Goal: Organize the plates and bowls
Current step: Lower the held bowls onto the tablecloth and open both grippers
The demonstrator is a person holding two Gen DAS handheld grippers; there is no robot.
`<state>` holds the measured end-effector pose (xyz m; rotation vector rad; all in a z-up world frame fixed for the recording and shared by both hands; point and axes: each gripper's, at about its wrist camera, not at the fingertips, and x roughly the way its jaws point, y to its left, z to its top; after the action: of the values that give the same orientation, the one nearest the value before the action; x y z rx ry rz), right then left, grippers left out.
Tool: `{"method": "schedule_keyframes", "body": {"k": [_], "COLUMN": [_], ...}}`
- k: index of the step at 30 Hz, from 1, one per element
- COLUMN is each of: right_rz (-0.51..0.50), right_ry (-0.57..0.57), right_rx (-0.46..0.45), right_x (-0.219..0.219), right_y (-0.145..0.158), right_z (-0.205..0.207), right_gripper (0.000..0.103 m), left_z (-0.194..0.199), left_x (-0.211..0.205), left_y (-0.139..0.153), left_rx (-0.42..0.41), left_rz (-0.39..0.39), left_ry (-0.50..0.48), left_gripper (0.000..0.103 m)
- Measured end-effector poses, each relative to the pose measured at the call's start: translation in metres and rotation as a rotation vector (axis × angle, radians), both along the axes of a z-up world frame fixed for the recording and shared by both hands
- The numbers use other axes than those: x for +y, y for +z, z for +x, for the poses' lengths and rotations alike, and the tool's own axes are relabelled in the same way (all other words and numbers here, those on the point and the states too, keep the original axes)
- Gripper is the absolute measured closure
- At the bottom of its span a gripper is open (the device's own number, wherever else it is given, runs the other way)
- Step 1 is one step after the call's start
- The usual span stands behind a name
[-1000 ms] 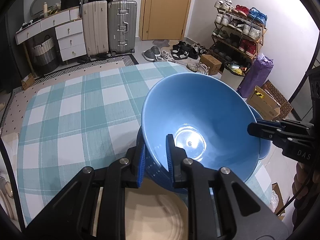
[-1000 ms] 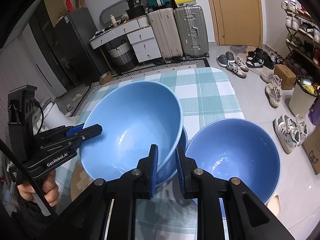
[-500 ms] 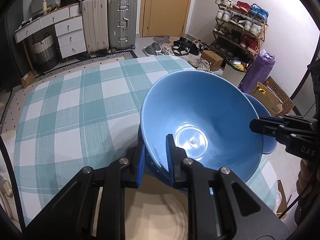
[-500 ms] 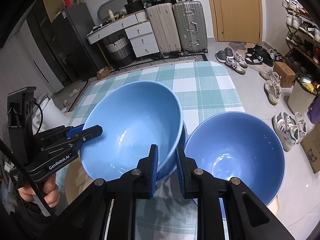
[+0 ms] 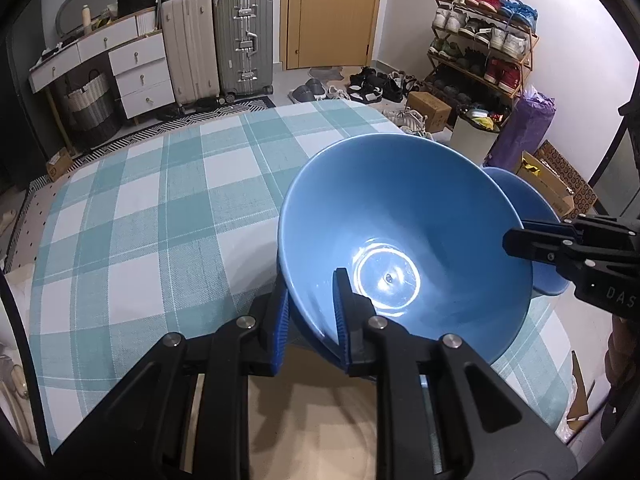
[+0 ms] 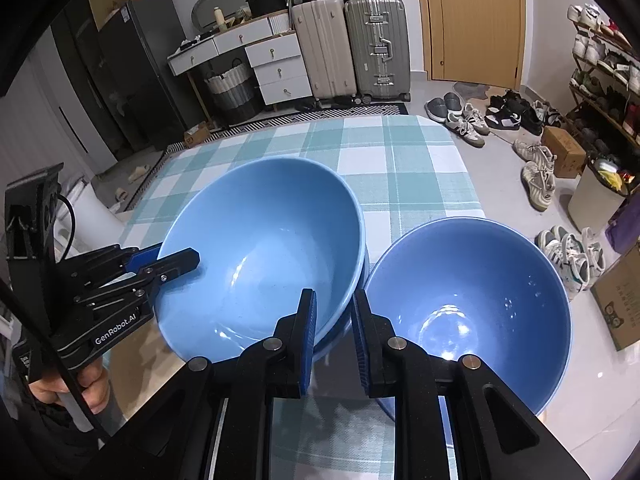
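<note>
My left gripper is shut on the near rim of a large blue bowl, one finger inside and one outside. That bowl sits tilted in a second blue bowl on the checked tablecloth. The right wrist view shows the same left gripper on the bowl's left rim. My right gripper holds a third blue bowl by its left rim, just right of the stack and out past the table's edge. Its right finger hides the gripped rim. In the left wrist view this right gripper comes in from the right.
A beige round plate lies under my left gripper at the near table edge. The far half of the cloth is bare. Beyond it are suitcases, white drawers, a door and shoes on the floor. A hand grips the left handle.
My left gripper has sunk with its bowl, which now sits lower on the bowl beneath. The right bowl has come down a little beside the stack.
</note>
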<state>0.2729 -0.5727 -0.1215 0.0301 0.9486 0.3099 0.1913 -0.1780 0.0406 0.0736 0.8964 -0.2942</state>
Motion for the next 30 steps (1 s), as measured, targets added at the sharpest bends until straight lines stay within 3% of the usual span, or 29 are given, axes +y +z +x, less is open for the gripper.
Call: {"method": "schedule_keyframes", "body": {"k": [12,22,30], "right_rz": [-0.022,-0.052,-0.083], "right_ry": [0.005,0.006,0.015], "right_rx": [0.012,0.010,0.000], "right_x": [0.001,0.006,0.011], "right_y": [-0.013,-0.019,-0.021], "right_z": [0.002,0.004,0.002], "right_gripper": [0.085,0.084,0.083], "left_z": [0.002,-0.002,-0.005], "left_x": [-0.002,-0.016,-0.016], "left_y": [-0.014,-0.020,-0.021], "left_rx": [-0.025,-0.063,-0.051], "left_rz": [0.053,0.162,0.146], "left_ry": [0.000,-0.001,-0.008], "left_gripper": [0.086,0.083,0.079]}}
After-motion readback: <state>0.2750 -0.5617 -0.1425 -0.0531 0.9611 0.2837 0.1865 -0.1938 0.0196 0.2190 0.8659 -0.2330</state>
